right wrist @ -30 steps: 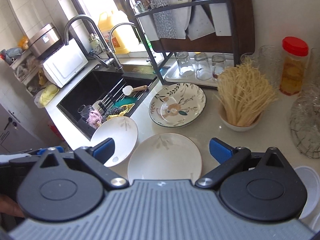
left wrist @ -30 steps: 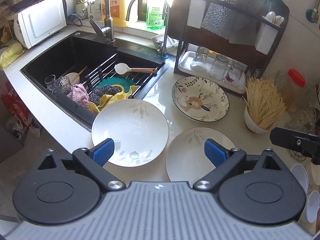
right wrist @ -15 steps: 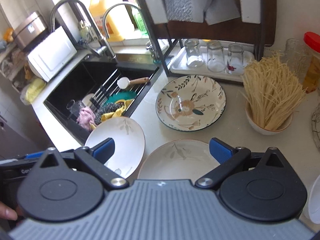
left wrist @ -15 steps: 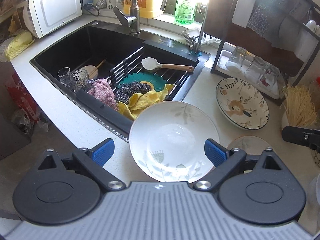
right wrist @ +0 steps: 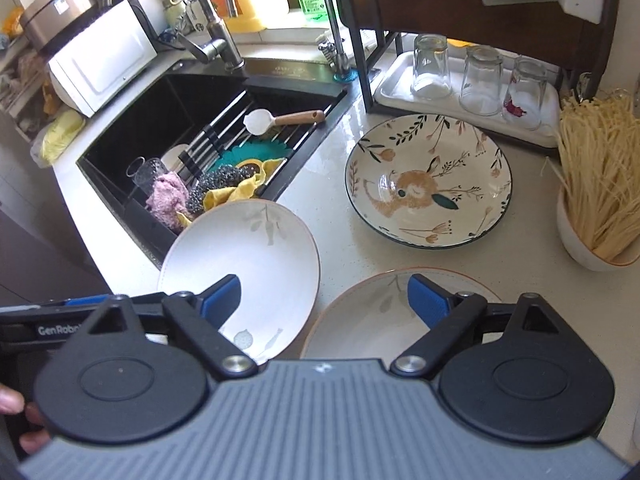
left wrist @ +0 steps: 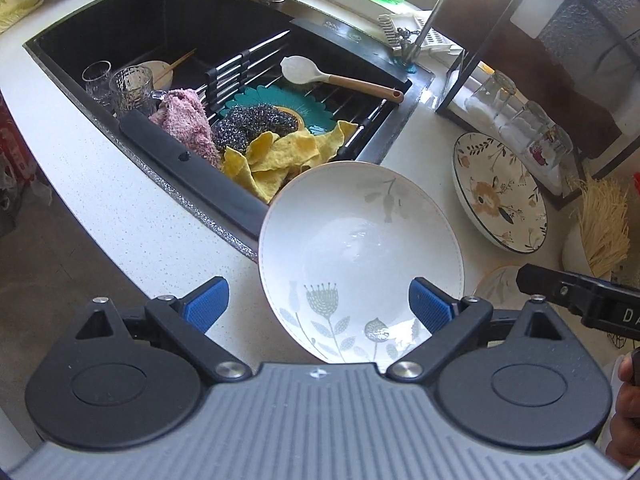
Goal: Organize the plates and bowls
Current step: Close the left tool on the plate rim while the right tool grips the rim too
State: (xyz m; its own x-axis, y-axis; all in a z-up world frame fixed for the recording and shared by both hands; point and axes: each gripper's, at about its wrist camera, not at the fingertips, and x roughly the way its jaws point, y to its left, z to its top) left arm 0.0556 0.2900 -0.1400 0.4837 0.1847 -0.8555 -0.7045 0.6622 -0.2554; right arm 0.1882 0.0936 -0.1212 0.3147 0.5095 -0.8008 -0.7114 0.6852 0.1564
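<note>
A large white plate (left wrist: 360,256) with pale flower prints lies on the counter beside the sink. My left gripper (left wrist: 318,308) hovers over its near rim, open, its blue pads wide apart and clear of it. A second white plate (right wrist: 372,312) lies to the right, and my right gripper (right wrist: 325,300) hangs above its near part. Its jaws are closing, and the pads are not pressing on anything. Further back sits a flowered bowl (right wrist: 428,180) with a dark rim. In the left wrist view that bowl (left wrist: 500,192) is at the right, and the second plate (left wrist: 496,284) is mostly hidden.
The black sink (left wrist: 120,40) holds glasses, a pink cloth, a yellow cloth (left wrist: 280,156), a scourer and a white spoon on a rack. A bowl of dry noodles (right wrist: 596,208) and a tray of upturned glasses (right wrist: 476,80) stand at the back right. The counter edge runs along the left.
Both grippers have come forward and down toward the plates. The left one has swung left over the large white plate. The right jaws have narrowed slightly.
</note>
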